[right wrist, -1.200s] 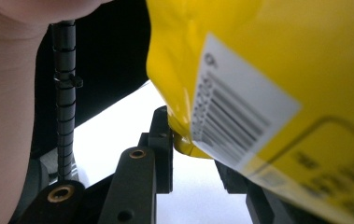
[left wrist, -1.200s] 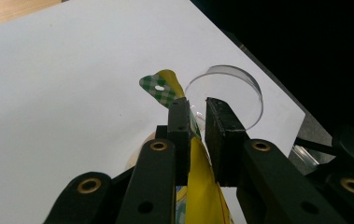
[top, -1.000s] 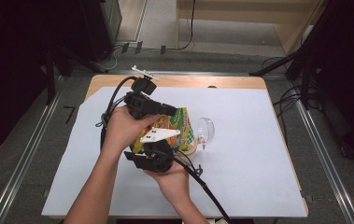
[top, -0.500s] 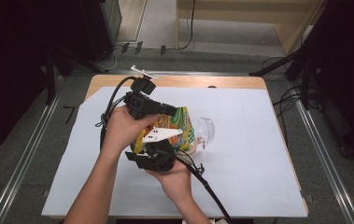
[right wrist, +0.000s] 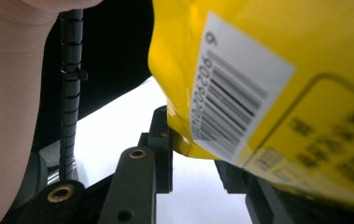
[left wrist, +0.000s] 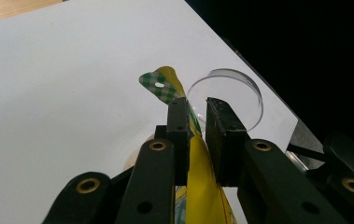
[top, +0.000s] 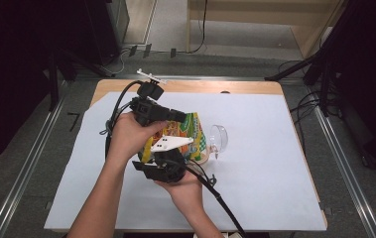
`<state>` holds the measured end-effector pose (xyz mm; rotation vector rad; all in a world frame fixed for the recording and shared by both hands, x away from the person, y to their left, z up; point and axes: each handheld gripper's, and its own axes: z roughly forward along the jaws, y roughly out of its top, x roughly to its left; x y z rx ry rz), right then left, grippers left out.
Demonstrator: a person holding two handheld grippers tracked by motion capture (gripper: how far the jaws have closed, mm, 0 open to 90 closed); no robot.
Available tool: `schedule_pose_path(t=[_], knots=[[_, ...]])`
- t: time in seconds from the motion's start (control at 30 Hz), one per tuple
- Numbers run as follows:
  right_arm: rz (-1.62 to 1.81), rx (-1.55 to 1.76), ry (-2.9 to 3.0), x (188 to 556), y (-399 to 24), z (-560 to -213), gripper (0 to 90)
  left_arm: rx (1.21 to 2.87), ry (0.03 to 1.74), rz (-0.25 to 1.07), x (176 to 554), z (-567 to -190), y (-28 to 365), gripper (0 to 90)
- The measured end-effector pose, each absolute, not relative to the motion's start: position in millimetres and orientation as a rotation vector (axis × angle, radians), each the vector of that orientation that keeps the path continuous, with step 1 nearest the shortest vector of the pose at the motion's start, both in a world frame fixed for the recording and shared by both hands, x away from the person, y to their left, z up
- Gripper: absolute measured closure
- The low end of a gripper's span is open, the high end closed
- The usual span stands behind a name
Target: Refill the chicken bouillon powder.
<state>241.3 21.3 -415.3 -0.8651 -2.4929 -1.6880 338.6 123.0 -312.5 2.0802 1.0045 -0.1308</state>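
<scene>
A yellow snack bag (top: 188, 130) with a green-checked top is held just above the white sheet between both hands. My left gripper (top: 179, 117) comes in from the left and is shut on the bag's upper edge (left wrist: 194, 140); its jaws (left wrist: 198, 105) stand close together around the foil. My right gripper (top: 168, 156) reaches up from below, under its white three-cornered plate, and is shut on the bag's lower corner (right wrist: 184, 140), beside the barcode label (right wrist: 230, 93). A clear round plastic cup (top: 219, 139) lies on its side just right of the bag, also seen past the left jaws (left wrist: 230, 93).
A white sheet (top: 275, 173) covers most of the wooden table (top: 245, 87). A tan round rim (top: 203, 159) peeks out beneath the bag. Black cables trail from both grippers. Dark stands and floor surround the table.
</scene>
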Motion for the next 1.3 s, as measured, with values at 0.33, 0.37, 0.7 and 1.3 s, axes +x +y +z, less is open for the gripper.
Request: schedule_pose_path(t=[0.33, 0.37, 0.7, 1.3], knots=[[-1.660, -0.852, -2.520, 242, 23, -413, 71.3, 2.065, 1.017, -0.129, 340, -313, 129, 80.1], [-1.652, -0.848, -2.527, 242, 23, -412, 71.3, 2.065, 1.020, -0.125, 341, -312, 129, 80.1], [-1.608, -0.860, -2.502, 246, 23, -413, 71.2, 2.091, 1.020, -0.110, 338, -314, 122, 80.2], [-1.660, -0.892, -2.466, 239, 22, -413, 70.8, 2.099, 1.013, -0.049, 332, -310, 116, 82.2]])
